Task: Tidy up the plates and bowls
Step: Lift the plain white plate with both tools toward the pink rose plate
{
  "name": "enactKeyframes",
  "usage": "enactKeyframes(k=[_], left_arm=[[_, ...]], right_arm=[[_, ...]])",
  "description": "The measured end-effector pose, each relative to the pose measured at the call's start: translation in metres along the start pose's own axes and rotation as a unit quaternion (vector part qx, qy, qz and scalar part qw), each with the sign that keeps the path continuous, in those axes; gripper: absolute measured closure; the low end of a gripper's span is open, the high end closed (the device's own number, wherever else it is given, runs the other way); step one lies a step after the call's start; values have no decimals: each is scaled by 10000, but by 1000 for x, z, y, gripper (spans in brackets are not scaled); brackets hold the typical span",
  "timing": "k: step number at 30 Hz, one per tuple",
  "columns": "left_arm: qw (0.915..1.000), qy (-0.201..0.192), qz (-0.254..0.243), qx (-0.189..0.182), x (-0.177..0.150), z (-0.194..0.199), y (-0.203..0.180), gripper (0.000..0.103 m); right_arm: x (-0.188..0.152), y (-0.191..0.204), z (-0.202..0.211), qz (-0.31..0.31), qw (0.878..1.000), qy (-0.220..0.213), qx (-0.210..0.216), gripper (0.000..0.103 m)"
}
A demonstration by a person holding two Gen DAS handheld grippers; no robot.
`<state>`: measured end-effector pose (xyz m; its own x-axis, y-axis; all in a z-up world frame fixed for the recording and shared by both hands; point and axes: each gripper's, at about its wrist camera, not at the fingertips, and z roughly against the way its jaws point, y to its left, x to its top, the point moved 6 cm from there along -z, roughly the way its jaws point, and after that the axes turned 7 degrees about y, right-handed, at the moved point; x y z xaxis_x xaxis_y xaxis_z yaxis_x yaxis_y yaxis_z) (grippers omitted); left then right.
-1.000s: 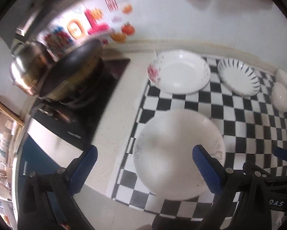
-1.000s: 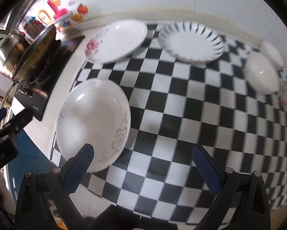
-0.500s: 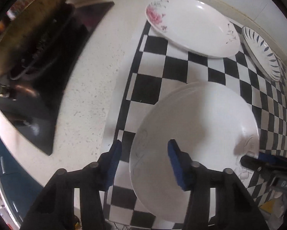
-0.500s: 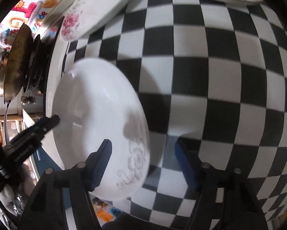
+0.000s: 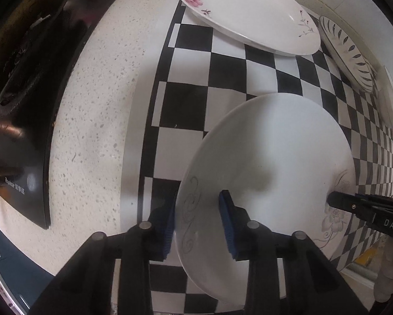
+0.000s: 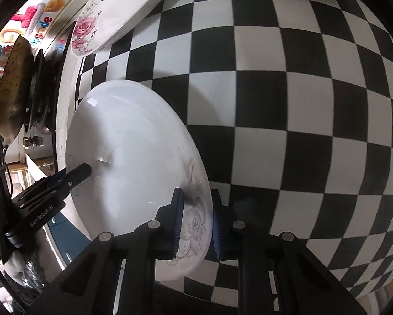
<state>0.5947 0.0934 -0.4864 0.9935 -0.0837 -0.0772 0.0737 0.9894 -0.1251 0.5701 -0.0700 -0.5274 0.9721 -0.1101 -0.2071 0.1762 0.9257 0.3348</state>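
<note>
A large white plate (image 5: 275, 162) with grey flower trim lies near the front of the checkered mat (image 5: 222, 71). My left gripper (image 5: 196, 223) is shut on its left rim, one blue pad under it and one on top. My right gripper (image 6: 195, 223) is shut on the plate's (image 6: 128, 152) right rim at the grey flower. Each gripper shows in the other's view, the right one (image 5: 367, 210) and the left one (image 6: 65, 178). A pink-rose plate (image 5: 249, 13) and a leaf-pattern plate (image 5: 346, 52) lie at the back.
A black stove (image 5: 26, 92) with a dark pan (image 6: 15, 89) stands left of the mat on the speckled counter (image 5: 99, 105). The rose plate (image 6: 117, 13) shows at the top left of the right wrist view. The counter's front edge is close below the plate.
Both grippers moved in from above the mat and closed on opposite rims of the white plate. One second ago both were open and clear of it.
</note>
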Motion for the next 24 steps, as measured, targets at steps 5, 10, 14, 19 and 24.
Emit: enactKeyframes(k=[5, 10, 14, 19, 24], left_arm=[[9999, -93, -131, 24, -6, 20, -19, 74], [9994, -191, -296, 29, -10, 37, -63, 74], [9986, -223, -472, 2, -10, 40, -101, 74], [9971, -203, -735, 23, -3, 27, -139, 74], [9954, -29, -953, 136, 2, 5, -168, 74]], right_arm=[[-9, -15, 15, -85, 9999, -85, 123, 82], [-19, -43, 44, -107, 9994, -269, 184, 83], [-27, -72, 68, -184, 9989, -413, 147, 83], [-31, -123, 95, -440, 9974, -532, 180, 83], [-31, -163, 97, -622, 9967, -498, 165, 83]])
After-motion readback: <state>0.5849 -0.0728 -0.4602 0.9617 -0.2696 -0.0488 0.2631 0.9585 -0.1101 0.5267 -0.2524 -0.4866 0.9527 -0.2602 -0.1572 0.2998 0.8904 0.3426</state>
